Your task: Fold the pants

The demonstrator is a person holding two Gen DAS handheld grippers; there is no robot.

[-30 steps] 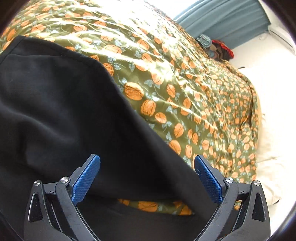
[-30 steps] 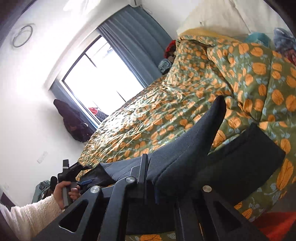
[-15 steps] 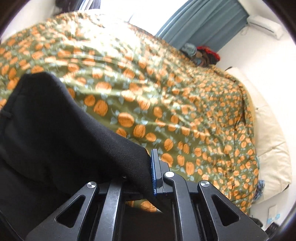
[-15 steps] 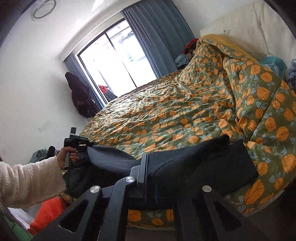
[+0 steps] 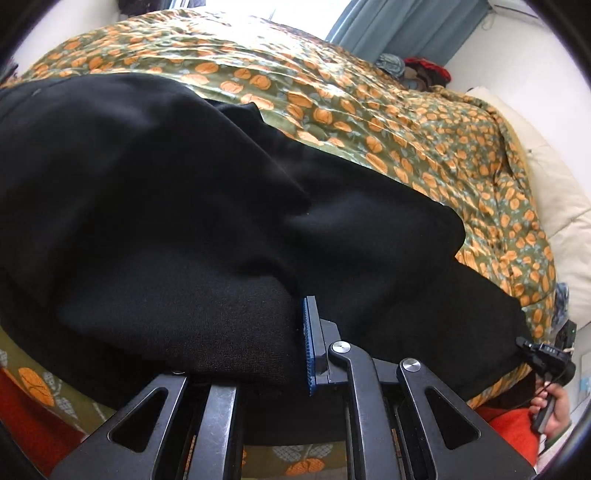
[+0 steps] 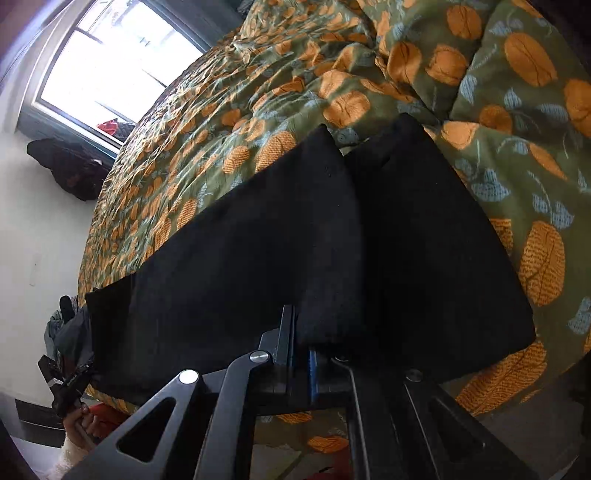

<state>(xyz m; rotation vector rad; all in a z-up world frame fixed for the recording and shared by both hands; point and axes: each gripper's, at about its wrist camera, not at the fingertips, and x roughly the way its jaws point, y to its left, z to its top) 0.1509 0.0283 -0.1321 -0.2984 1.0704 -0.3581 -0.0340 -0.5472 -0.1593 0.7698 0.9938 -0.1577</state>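
Black pants lie along the near edge of a bed with an olive quilt printed with orange fruit. My left gripper is shut on the pants' near edge, its blue pad pressed into the cloth. In the right wrist view the pants show two leg ends side by side on the quilt. My right gripper is shut on the near edge of one leg end. Each view shows the other gripper far off at the pants' other end: the right, the left.
A cream pillow lies at the bed's head on the right. Blue curtains and a bright window stand behind the bed. Clothes are piled at the far corner. Dark clothing hangs on the wall. Red cloth lies below the bed edge.
My left gripper, open a second ago, has shut on the pants' edge. Both grippers have lowered and carried the held cloth forward, so the pants now lie flatter over the quilt.
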